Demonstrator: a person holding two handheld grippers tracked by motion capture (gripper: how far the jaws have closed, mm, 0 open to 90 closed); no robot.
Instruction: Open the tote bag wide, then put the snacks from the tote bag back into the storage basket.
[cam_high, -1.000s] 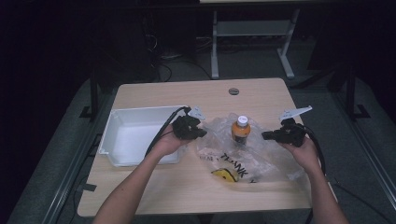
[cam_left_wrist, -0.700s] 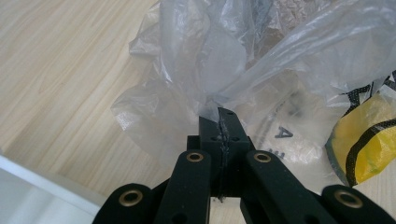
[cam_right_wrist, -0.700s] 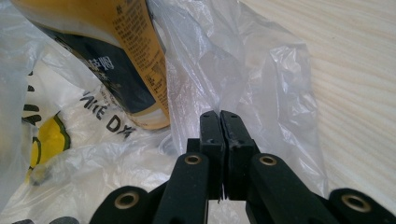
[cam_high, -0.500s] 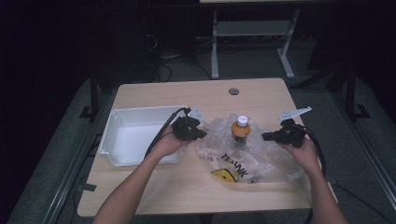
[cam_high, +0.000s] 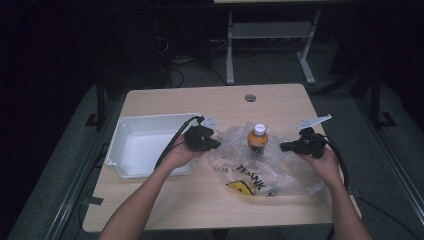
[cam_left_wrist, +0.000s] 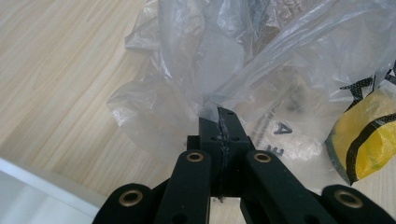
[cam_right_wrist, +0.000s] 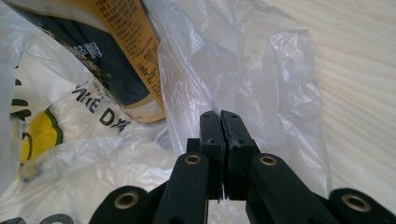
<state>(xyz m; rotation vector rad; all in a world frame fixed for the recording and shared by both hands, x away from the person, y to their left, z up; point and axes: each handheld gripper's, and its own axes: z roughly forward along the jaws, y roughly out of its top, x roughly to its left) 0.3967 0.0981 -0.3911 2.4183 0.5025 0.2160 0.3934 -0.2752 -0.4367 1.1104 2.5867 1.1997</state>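
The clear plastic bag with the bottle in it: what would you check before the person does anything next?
1. Left hand-held gripper shut on the clear, crinkled plastic bag with black lettering: ok, film is pinched between its jaws.
2. Right hand-held gripper shut on the bag's other side: ok, jaws closed with film between them.
3. Orange, white-capped bottle upright inside the bag: ok in the high view.
4. Bag mouth spread between the two grippers: ok.
5. White rectangular plastic tub apart from the bag: ok, beside the left hand.
6. How firmly the thin film is held: cannot tell.
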